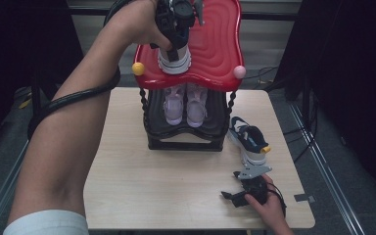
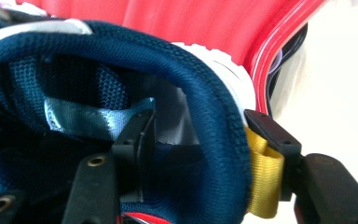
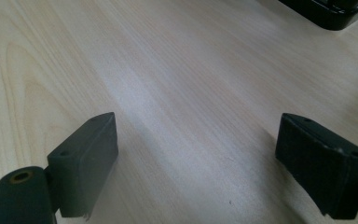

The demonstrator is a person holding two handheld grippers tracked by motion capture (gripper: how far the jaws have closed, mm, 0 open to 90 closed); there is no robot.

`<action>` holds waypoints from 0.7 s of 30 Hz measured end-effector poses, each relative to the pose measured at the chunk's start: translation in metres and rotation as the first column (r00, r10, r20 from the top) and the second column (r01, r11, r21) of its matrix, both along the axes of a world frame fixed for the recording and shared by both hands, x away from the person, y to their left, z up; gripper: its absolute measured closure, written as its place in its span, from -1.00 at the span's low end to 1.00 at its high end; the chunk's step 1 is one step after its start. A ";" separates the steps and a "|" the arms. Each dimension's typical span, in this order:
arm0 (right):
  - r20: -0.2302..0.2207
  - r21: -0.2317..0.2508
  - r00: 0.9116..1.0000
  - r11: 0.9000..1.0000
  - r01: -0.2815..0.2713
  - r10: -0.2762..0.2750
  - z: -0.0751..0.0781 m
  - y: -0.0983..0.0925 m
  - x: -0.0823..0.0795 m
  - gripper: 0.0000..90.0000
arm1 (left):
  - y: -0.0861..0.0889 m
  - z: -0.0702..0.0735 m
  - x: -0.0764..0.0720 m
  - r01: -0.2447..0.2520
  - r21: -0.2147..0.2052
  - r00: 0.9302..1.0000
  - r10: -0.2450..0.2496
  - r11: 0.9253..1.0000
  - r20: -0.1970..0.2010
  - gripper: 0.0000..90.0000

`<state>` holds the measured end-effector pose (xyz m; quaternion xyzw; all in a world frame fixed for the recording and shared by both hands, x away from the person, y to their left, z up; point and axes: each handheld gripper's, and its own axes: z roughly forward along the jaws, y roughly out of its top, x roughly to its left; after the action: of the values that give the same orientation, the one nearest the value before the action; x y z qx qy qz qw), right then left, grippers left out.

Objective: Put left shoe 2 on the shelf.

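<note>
While the left claw (image 1: 176, 36) hangs over the red top shelf (image 1: 215, 54) of the shoe rack (image 1: 186, 139), its jaws straddle the heel collar of a navy sneaker (image 2: 121, 60) standing there, toe away from the person. One jaw sits inside the shoe against the lining, the other outside by the yellow heel loop (image 2: 261, 186); they stand partly apart and seem slack on the collar, though I cannot tell for sure whether the pads press. That sneaker is dark blue mesh with a padded collar, a light blue strap inside, and a thick white sole. On the rack's lower black shelf stands a pair of pale lilac shoes (image 1: 185, 105). Right of the rack, a matching navy sneaker (image 1: 248, 139) lies on the bench (image 1: 142, 186). Nearer the person than that shoe, the right claw (image 1: 235, 195) rests low over the bench, wide open and empty.
</note>
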<state>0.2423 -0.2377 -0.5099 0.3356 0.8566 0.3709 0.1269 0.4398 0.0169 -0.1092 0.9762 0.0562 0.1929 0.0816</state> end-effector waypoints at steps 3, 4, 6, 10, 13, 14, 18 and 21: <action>0.000 0.000 1.000 1.000 0.000 0.000 0.000 0.000 0.000 -0.72 | 0.000 0.000 0.001 -0.015 -0.012 1.000 0.015 1.000 -0.012 -0.06; 0.000 0.000 1.000 1.000 0.000 0.000 0.000 0.000 0.000 -0.72 | 0.000 0.000 0.002 -0.020 -0.018 1.000 0.020 1.000 -0.009 -0.08; 0.001 0.000 1.000 1.000 -0.001 0.001 0.000 0.000 0.000 -0.72 | 0.000 0.001 0.002 -0.026 -0.019 1.000 0.025 0.999 -0.019 -0.11; 0.002 0.000 1.000 1.000 -0.002 0.002 0.000 0.000 0.000 -0.72 | 0.000 0.002 0.004 -0.045 -0.033 0.998 0.044 0.998 -0.039 -0.17; 0.001 0.000 1.000 1.000 -0.001 0.001 0.000 0.000 0.000 -0.72 | 0.000 0.003 0.004 -0.053 -0.031 0.998 0.051 0.998 -0.047 -0.21; 0.000 0.000 1.000 1.000 -0.001 0.001 0.000 0.000 0.000 -0.72 | 0.000 0.003 0.004 -0.065 -0.043 0.996 0.062 0.997 -0.058 -0.25; 0.001 0.000 1.000 1.000 -0.001 0.001 0.000 0.000 0.000 -0.72 | 0.000 0.005 0.005 -0.074 -0.050 0.995 0.070 0.996 -0.069 -0.29; 0.000 0.000 1.000 1.000 -0.001 0.001 0.000 0.000 0.000 -0.72 | 0.001 0.006 0.006 -0.076 -0.057 0.995 0.071 0.996 -0.074 -0.33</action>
<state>0.2425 -0.2377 -0.5098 0.3351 0.8567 0.3711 0.1269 0.4453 0.0174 -0.1033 0.9770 0.1007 0.1586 0.1013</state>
